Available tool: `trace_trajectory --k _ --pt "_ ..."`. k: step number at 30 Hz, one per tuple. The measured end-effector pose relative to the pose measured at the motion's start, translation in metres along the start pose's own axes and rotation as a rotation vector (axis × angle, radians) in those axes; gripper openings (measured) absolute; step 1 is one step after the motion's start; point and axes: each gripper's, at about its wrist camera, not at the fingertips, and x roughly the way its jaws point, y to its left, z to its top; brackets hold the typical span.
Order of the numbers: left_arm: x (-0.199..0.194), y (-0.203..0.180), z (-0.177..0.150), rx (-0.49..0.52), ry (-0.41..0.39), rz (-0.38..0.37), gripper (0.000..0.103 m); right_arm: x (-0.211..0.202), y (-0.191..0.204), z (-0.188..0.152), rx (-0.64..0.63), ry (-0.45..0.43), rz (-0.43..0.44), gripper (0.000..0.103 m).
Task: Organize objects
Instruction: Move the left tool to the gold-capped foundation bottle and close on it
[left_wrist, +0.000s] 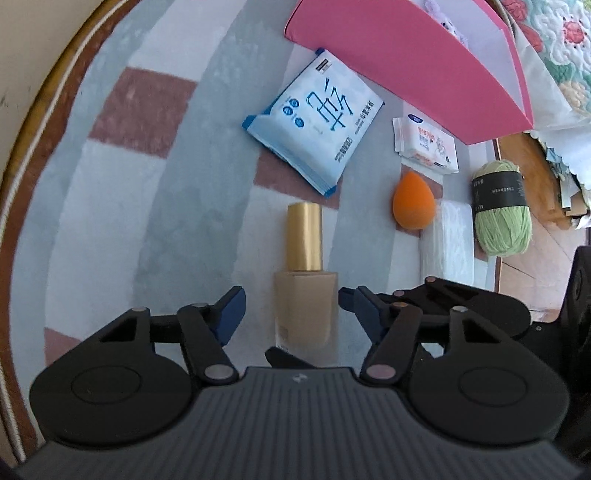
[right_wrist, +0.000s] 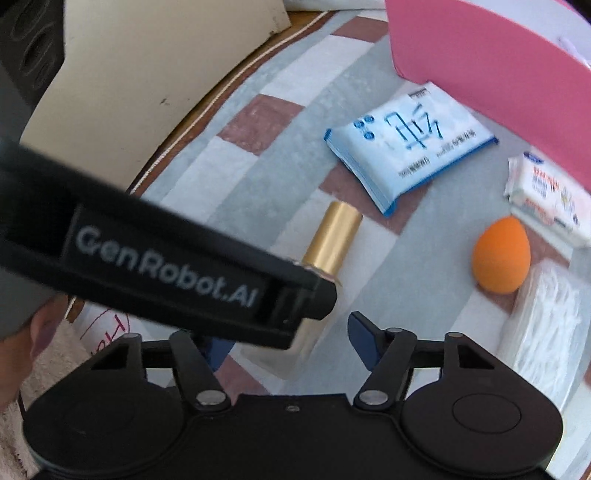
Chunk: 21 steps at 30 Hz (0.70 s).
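Note:
A beige foundation bottle (left_wrist: 306, 295) with a gold cap lies flat on the checked rug, between the open fingers of my left gripper (left_wrist: 291, 301), not touched. In the right wrist view the bottle (right_wrist: 334, 240) is partly hidden behind the left gripper's black body (right_wrist: 166, 266). My right gripper (right_wrist: 291, 339) is open and empty beside the bottle's base. A blue-white wipes pack (left_wrist: 314, 125) (right_wrist: 410, 144), an orange makeup sponge (left_wrist: 413, 201) (right_wrist: 501, 254), a small pink-white tissue pack (left_wrist: 426, 142) (right_wrist: 550, 199) and a clear bag of cotton swabs (left_wrist: 448, 240) (right_wrist: 546, 317) lie beyond.
A pink box (left_wrist: 413, 59) (right_wrist: 491, 62) stands at the back with a soft toy inside. A green yarn ball (left_wrist: 500, 210) lies at the rug's right edge on wooden floor. A cream wall or cabinet (right_wrist: 147, 85) borders the rug's left side.

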Motion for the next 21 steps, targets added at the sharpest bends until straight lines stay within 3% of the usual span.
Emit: trace_trajectory --k 4,6,12,15,21 --pt "0.006 0.004 -0.003 -0.024 0.005 -0.035 0.052 0.001 0.002 -0.006 0.011 -0.028 0.0 0.054" --pt "0.009 0.004 -0.004 -0.046 0.004 -0.057 0.044 0.001 0.007 -0.007 -0.025 -0.032 -0.021 0.053" --pt "0.009 0.001 -0.007 -0.049 -0.023 -0.1 0.044 -0.008 0.0 -0.005 -0.048 -0.032 -0.063 0.041" --pt "0.015 0.002 -0.006 -0.08 -0.023 -0.126 0.038 -0.013 -0.004 -0.006 -0.082 -0.046 -0.121 0.04" --pt "0.02 -0.002 -0.01 -0.134 -0.069 -0.103 0.04 -0.013 0.003 -0.012 -0.14 -0.065 -0.148 0.041"
